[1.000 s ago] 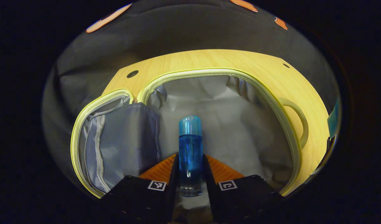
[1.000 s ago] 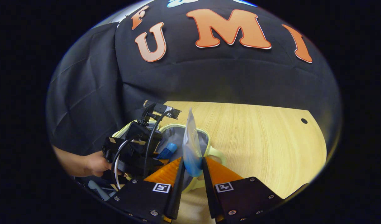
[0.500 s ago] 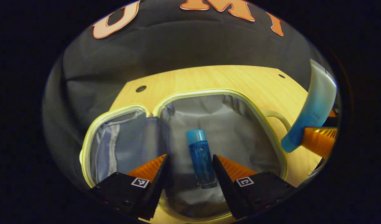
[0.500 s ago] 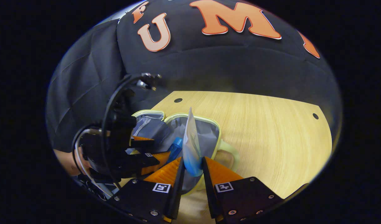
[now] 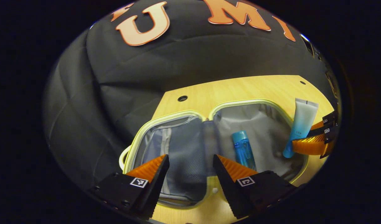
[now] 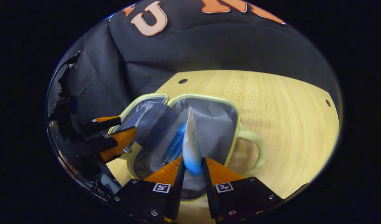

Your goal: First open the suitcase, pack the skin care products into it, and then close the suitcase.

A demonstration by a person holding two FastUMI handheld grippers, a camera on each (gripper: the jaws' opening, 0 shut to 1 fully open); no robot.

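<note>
The small suitcase (image 5: 165, 119) lies open on the wooden table, pale yellow-green rim, grey lining; I also see the suitcase (image 6: 231, 109) in the right gripper view. A blue bottle (image 5: 244, 150) lies flat in its right half, and the same bottle (image 6: 175, 146) shows beside the tube. My left gripper (image 5: 190, 163) is open and holds nothing, hovering over the left mesh-lined half. My right gripper (image 6: 193, 166) is shut on a white-to-blue tube (image 6: 191, 146), held upright over the right half. From the left gripper view, the tube (image 5: 301, 124) stands at the suitcase's right edge in the right gripper (image 5: 308, 144).
The suitcase handle (image 6: 256, 149) sticks out to the right onto the bare wooden table (image 6: 287, 105). The left gripper (image 6: 111, 137) and its cables sit at the suitcase's left side. A pale item (image 6: 111, 183) lies near the table's front left edge.
My left gripper let go of the blue bottle, which now lies in the suitcase, and pulled back to the left. My right gripper carried the tube over the suitcase's right half.
</note>
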